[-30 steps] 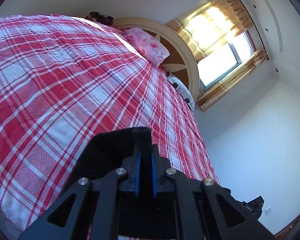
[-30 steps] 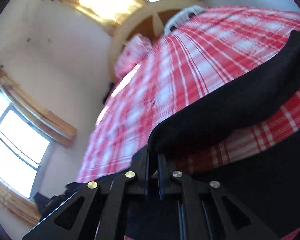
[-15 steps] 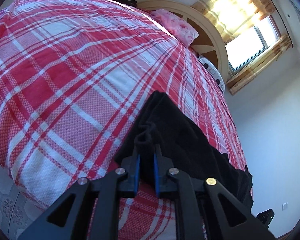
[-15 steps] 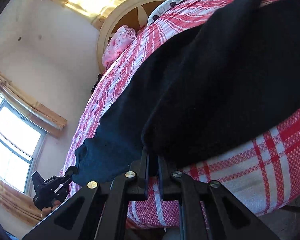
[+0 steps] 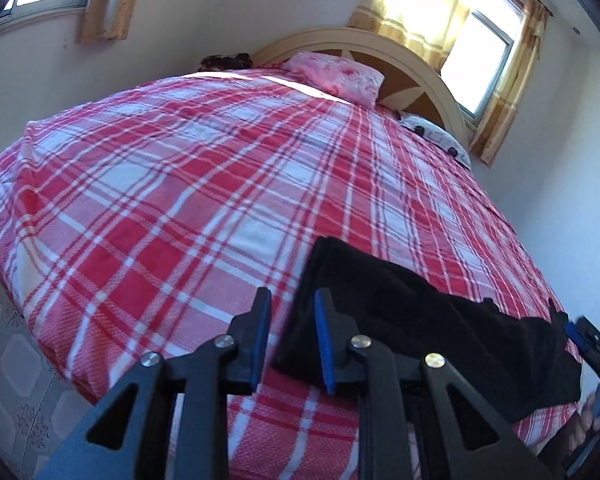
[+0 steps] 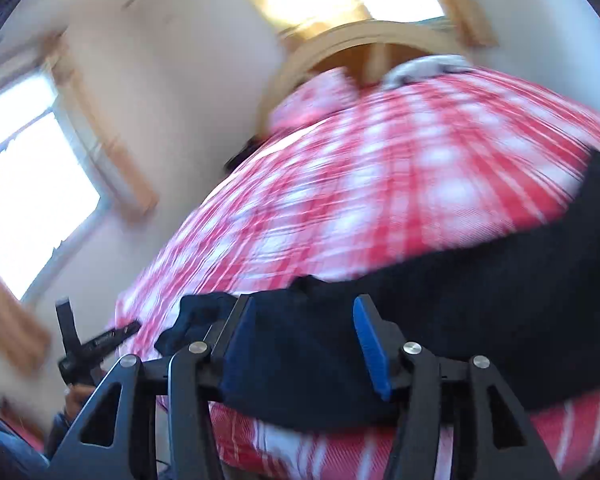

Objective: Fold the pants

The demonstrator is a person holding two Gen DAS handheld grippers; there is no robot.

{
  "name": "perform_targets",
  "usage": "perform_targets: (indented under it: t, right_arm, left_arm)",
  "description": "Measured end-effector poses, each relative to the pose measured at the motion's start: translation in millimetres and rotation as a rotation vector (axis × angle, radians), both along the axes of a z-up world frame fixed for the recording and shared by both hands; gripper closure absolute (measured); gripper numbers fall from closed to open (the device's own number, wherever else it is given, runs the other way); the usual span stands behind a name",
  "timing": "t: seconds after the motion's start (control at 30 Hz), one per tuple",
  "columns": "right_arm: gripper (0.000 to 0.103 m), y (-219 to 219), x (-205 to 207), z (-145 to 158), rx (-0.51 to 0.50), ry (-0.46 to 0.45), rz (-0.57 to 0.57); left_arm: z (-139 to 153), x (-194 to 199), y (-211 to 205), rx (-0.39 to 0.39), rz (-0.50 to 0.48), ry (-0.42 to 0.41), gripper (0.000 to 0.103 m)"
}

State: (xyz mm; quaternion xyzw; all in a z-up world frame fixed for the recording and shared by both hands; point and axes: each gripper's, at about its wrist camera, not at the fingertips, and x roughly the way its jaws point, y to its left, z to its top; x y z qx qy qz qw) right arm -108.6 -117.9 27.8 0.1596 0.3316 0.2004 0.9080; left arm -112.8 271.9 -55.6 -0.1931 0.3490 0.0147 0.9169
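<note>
Black pants lie in a long band across the near end of a red and white plaid bed. My left gripper hovers at their left end, its jaws opening. The cloth's edge shows in the gap, and the blue pads do not press on it. In the blurred right wrist view, my right gripper is over the other end of the pants. Its jaws are opening wide, and dark cloth lies loose below and between them. Each gripper shows at the edge of the other's view.
A pink pillow and a curved wooden headboard stand at the far end of the bed. Curtained windows line the walls. Tiled floor shows past the bed's near left corner.
Both grippers were shut on the pants' edge and have let go. The pants now lie flat on the bed. Both views have rolled, and the right one has swung sideways.
</note>
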Motion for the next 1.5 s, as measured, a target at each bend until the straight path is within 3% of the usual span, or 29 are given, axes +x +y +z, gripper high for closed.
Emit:
perform_targets:
  t: [0.1,0.23,0.33,0.43,0.5,0.53,0.57,0.6,0.67,0.73,0.8,0.9,0.97,1.03,1.13,1.2,1.3,1.33,1.4,1.5]
  right_arm:
    - [0.05,42,62,-18,-0.08,0.061,0.155]
    - [0.05,69,118,-53,-0.148,0.179,0.221]
    - [0.05,75,133,-70,-0.205,0.255,0.265]
    - [0.05,86,134,-79,-0.194,0.309,0.34]
    - [0.051,90,138,-79,-0.201,0.329,0.346]
    - [0.056,90,143,-80,-0.182,0.346,0.343]
    - [0.079,90,148,-81,-0.144,0.359,0.349]
    - [0.091,91,153,-84,-0.114,0.382,0.371]
    - [0.094,92,162,-87,-0.126,0.377,0.355]
    - [0.096,83,169,-90,-0.055,0.373,0.308]
    - [0.097,57,175,-89,0.122,0.343,0.207]
    - [0.097,34,176,-104,0.308,0.321,0.122]
    - [0.099,36,175,-116,0.282,0.315,0.102]
    - [0.099,47,171,-117,0.193,0.271,0.103]
    - [0.096,45,169,-106,0.242,0.278,0.13]
    - [0.095,31,163,-89,0.298,0.311,0.127]
    - [0.092,-9,140,-44,0.288,0.186,0.083]
    - [0.089,-28,134,-29,0.275,0.153,0.05]
    - [0.064,-64,126,-11,0.223,0.127,-0.039]
    - [0.057,-134,115,7,0.057,0.116,-0.265]
  left_arm:
    - [-3,-1,-13,-0.003,-0.042,-0.001,0.08]
    - [3,-3,-23,0.023,-0.086,-0.031,0.077]
    - [7,3,-36,0.077,-0.106,-0.046,0.073]
    - [4,16,-49,0.128,-0.125,-0.037,0.073]
    - [2,24,-52,0.124,-0.132,-0.025,0.073]
    - [1,28,-54,0.117,-0.134,-0.019,0.073]
    - [1,30,-55,0.116,-0.134,-0.017,0.073]
    - [2,32,-56,0.123,-0.129,-0.017,0.073]
    - [2,34,-58,0.149,-0.118,-0.014,0.07]
    - [-5,38,-61,0.197,-0.109,0.022,0.064]
    - [-23,43,-65,0.262,-0.113,0.089,0.063]
    - [-29,34,-72,0.356,-0.123,0.055,0.06]
    - [-28,33,-71,0.36,-0.128,0.057,0.06]
    - [-21,35,-60,0.292,-0.094,0.061,0.061]
    - [-1,38,-56,0.211,-0.088,0.034,0.061]
    - [16,40,-64,0.208,-0.106,-0.003,0.055]
    - [40,44,-91,0.233,-0.148,-0.081,0.04]
    - [43,47,-102,0.235,-0.167,-0.101,0.037]
    - [40,57,-118,0.217,-0.197,-0.095,0.037]
    - [10,77,-131,0.15,-0.208,0.028,0.037]
